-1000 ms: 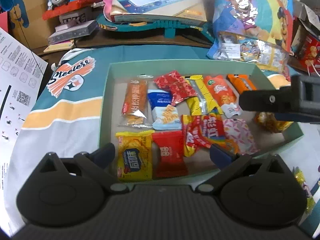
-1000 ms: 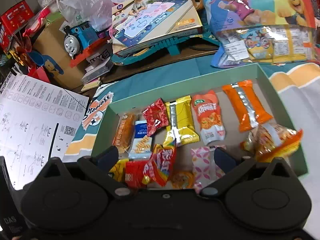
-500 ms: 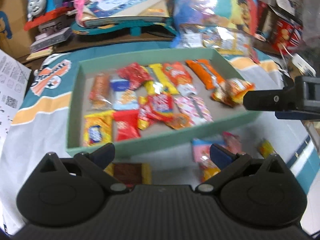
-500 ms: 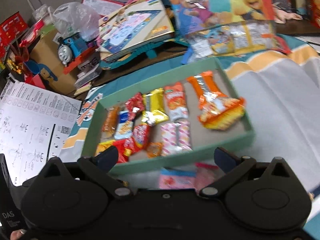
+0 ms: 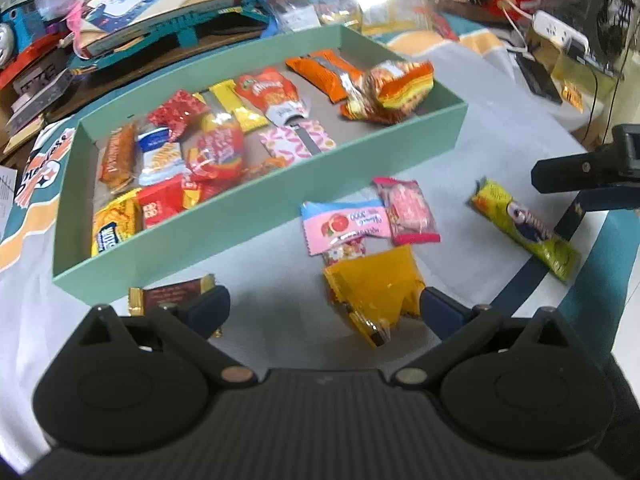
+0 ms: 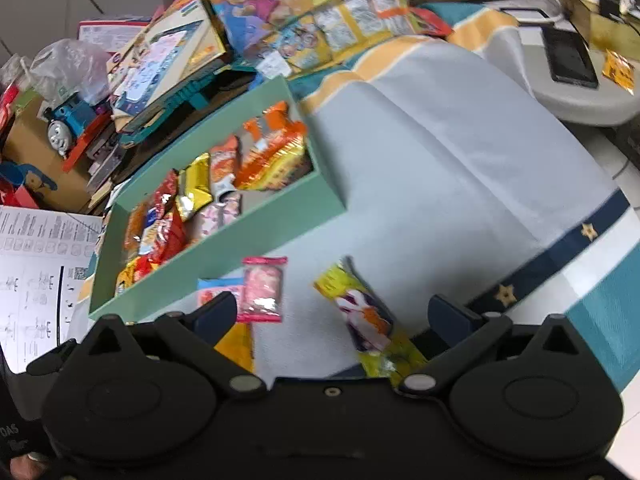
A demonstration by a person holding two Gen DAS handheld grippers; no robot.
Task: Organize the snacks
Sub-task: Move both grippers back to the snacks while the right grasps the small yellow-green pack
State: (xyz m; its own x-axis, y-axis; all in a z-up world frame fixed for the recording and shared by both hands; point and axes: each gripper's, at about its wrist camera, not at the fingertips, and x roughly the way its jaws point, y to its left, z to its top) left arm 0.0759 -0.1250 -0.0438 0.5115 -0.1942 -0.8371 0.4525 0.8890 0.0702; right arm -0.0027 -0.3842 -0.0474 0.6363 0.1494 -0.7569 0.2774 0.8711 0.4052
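Note:
A mint-green box point(image 5: 248, 216) point(image 6: 224, 256) holds several snack packets. Loose on the cloth in front of it lie a pink-and-blue packet point(image 5: 346, 226), a pink candy packet point(image 5: 408, 210) point(image 6: 262, 290), an orange-yellow packet point(image 5: 374, 290), a yellow-green bar point(image 5: 526, 230) point(image 6: 368, 316) and a dark brown bar with gold ends point(image 5: 172, 294). My left gripper point(image 5: 324, 308) is open, its fingers either side of the orange-yellow packet. My right gripper point(image 6: 334, 312) is open above the yellow-green bar; it also shows at the right edge of the left wrist view point(image 5: 588, 168).
Toy boxes, a blue toy train point(image 6: 66, 120) and foil bags crowd the back. A printed sheet point(image 6: 36, 276) lies to the left. A phone point(image 6: 570, 58) rests on a grey stool at the right. The cloth's edge drops off near the blue star band point(image 6: 560, 248).
Both grippers have pulled back from over the box toward the near side. The loose packets in front of the box have come into view below them.

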